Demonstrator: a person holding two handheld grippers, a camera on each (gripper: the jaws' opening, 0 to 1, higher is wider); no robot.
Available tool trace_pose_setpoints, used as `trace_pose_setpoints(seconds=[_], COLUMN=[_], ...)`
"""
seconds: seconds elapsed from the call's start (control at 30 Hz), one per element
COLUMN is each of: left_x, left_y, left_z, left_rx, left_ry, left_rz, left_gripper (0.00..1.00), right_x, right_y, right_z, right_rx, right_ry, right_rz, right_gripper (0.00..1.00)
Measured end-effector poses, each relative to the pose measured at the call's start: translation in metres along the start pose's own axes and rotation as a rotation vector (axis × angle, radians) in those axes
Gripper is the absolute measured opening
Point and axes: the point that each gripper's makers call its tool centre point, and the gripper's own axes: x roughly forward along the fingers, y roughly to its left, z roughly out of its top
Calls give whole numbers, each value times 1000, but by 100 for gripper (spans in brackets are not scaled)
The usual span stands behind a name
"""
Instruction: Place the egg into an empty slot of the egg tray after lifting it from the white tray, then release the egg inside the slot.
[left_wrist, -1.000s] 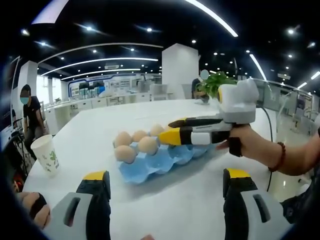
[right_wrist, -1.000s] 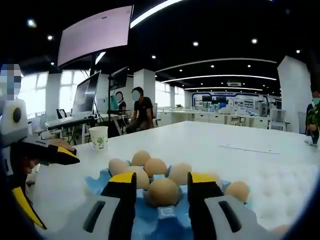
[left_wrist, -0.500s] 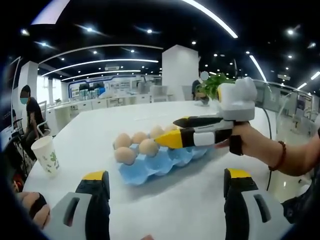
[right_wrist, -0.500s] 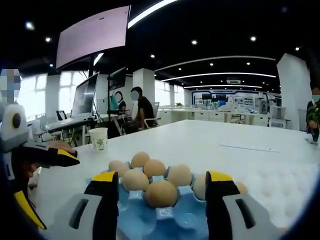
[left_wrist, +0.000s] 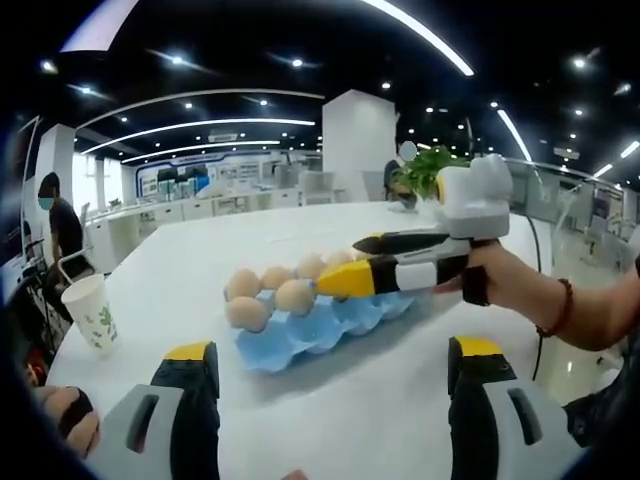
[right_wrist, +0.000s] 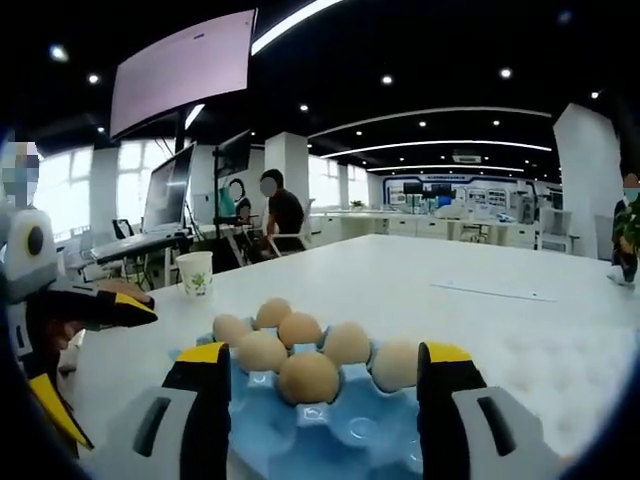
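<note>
A blue egg tray (left_wrist: 330, 322) lies on the white table and holds several tan eggs. In the right gripper view the nearest egg (right_wrist: 308, 377) sits in a front slot of the tray (right_wrist: 345, 435). My right gripper (right_wrist: 325, 355) stands open around that egg, its jaws wide of it on both sides and not touching it. From the left gripper view, the right gripper (left_wrist: 340, 264) hovers open over the tray's right half, held by a hand. My left gripper (left_wrist: 332, 350) is open and holds nothing, well short of the tray; it also shows as the left gripper (right_wrist: 95, 362).
A paper cup (left_wrist: 92, 310) (right_wrist: 194, 273) stands near the table's edge. A faint white dimpled tray (right_wrist: 565, 375) lies beside the blue one. A potted plant (left_wrist: 428, 165) is at the far end. A person (right_wrist: 277, 215) sits beyond the table.
My right gripper's jaws have spread apart from around the nearest egg, which stays in its slot. The right gripper has then drawn back slightly. The left gripper has not moved.
</note>
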Motion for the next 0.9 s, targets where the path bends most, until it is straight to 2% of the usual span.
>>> trace_pose_setpoints(seconds=[0.47,0.9], left_x=[0,1], left_y=[-5,-9], left_z=[3,4], left_rx=[8,7], left_ry=[0,-6], left_rz=[-5,-13], left_gripper=[97,97], right_x=[-11,-24], right_y=[-20,-43], right_z=[6,0], right_rx=[-20,-17], right_ry=[-8,9], right_rz=[-42,-85], right_gripper=[79,78])
